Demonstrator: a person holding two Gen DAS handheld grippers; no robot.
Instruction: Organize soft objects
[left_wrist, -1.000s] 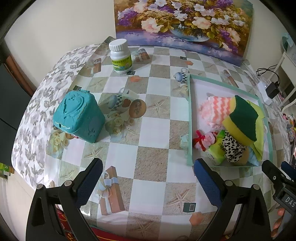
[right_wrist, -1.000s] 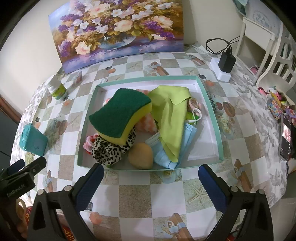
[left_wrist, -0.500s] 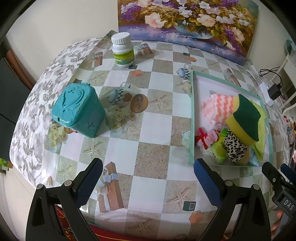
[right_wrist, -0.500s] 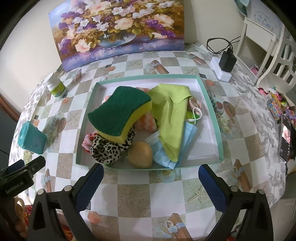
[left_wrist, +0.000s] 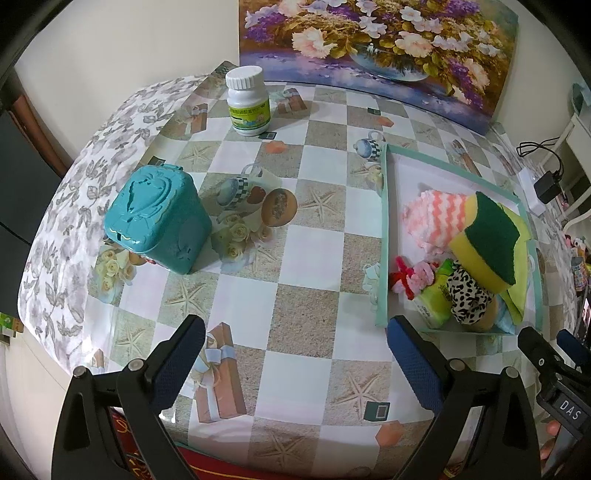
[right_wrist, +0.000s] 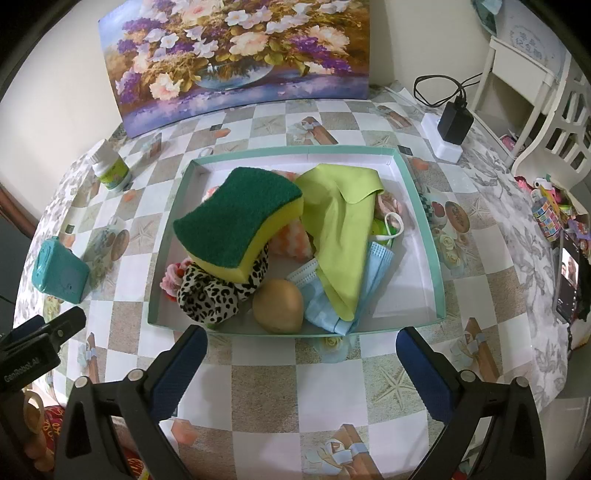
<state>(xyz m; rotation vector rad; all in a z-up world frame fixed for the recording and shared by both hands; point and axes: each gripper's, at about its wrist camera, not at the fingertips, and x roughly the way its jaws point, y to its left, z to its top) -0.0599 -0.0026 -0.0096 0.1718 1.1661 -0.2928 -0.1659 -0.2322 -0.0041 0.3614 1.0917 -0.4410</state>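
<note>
Hovering over the near edge of the bench (right_wrist: 388, 373), the right gripper (right_wrist: 301, 363) has its jaws wide apart and empty, facing the tray (right_wrist: 424, 221) where the soft things lie heaped; the left gripper (left_wrist: 295, 354) is likewise spread and empty, over bare tablecloth beside the tray's left wall. The sponge (right_wrist: 240, 221) sits tilted on top of the leopard scrunchie (right_wrist: 218, 291), so pulling the scrunchie first would likely tip it over the rim. The green cloth (right_wrist: 343, 236) drapes over the blue mask (right_wrist: 343, 288), and a careless pinch could catch both, or snag the mask's ear loop. The tan ball (right_wrist: 279, 306) looks smooth and rounded, and may squirt out of a squeeze. A low reach could nudge the light tray itself. The teal box (left_wrist: 155, 218) and pill bottle (left_wrist: 247, 101) stand well apart.
</note>
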